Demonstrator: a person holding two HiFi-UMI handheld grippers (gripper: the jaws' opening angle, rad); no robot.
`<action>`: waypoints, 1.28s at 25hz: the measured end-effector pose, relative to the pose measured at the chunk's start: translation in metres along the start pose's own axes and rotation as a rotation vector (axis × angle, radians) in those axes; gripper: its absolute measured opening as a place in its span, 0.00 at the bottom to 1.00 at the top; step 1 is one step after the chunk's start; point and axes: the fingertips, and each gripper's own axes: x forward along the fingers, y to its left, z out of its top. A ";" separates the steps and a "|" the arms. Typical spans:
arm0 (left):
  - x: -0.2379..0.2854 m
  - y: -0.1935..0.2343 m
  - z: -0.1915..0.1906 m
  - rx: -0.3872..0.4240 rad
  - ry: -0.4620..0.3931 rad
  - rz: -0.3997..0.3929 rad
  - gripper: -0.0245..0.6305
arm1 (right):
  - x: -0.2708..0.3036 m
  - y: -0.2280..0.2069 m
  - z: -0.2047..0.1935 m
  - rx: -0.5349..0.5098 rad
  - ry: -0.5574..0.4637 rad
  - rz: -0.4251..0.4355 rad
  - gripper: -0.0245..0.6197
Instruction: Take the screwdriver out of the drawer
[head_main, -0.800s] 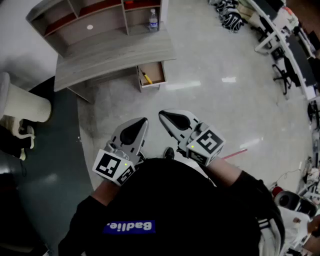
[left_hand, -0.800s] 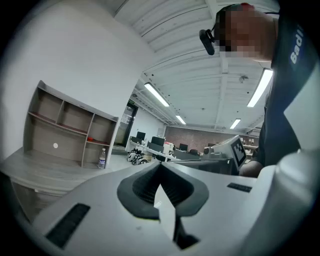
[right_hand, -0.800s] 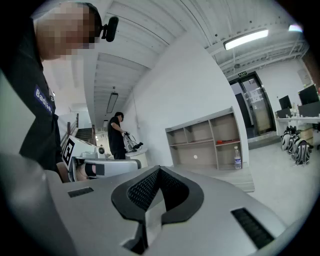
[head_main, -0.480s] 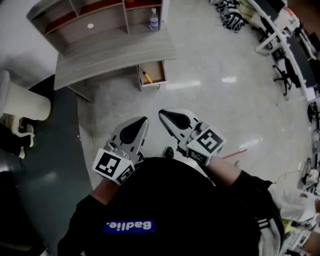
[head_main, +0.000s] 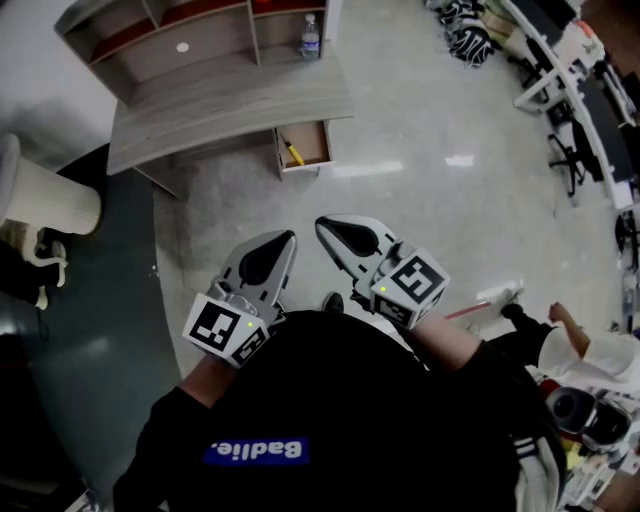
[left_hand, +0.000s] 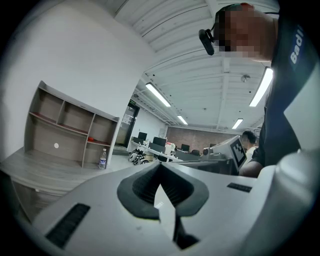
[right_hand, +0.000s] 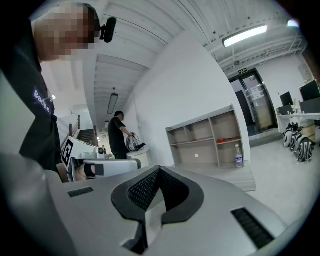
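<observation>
Grippers held level close to the torso, prob. readying the approach; left gripper (head_main: 287, 241) and right gripper (head_main: 323, 226) both closed tip to tip w/ nothing between; yellow-handled screwdriver (head_main: 292, 153) lies in open drawer (head_main: 301, 172) under desk (head_main: 230, 105), well apart; reach not yet begun.

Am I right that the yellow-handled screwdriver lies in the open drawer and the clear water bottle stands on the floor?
Not the floor: the head view shows the clear water bottle on the grey wooden desk. The rest holds.
</observation>
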 end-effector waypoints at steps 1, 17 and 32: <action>0.001 0.000 0.000 0.000 -0.001 0.003 0.04 | 0.000 -0.001 -0.001 0.003 0.001 0.003 0.08; 0.054 -0.004 -0.011 -0.019 -0.014 0.081 0.04 | -0.008 -0.055 -0.008 0.026 0.039 0.077 0.08; 0.090 0.145 0.037 -0.031 -0.007 -0.070 0.04 | 0.129 -0.114 0.025 0.031 0.013 -0.056 0.08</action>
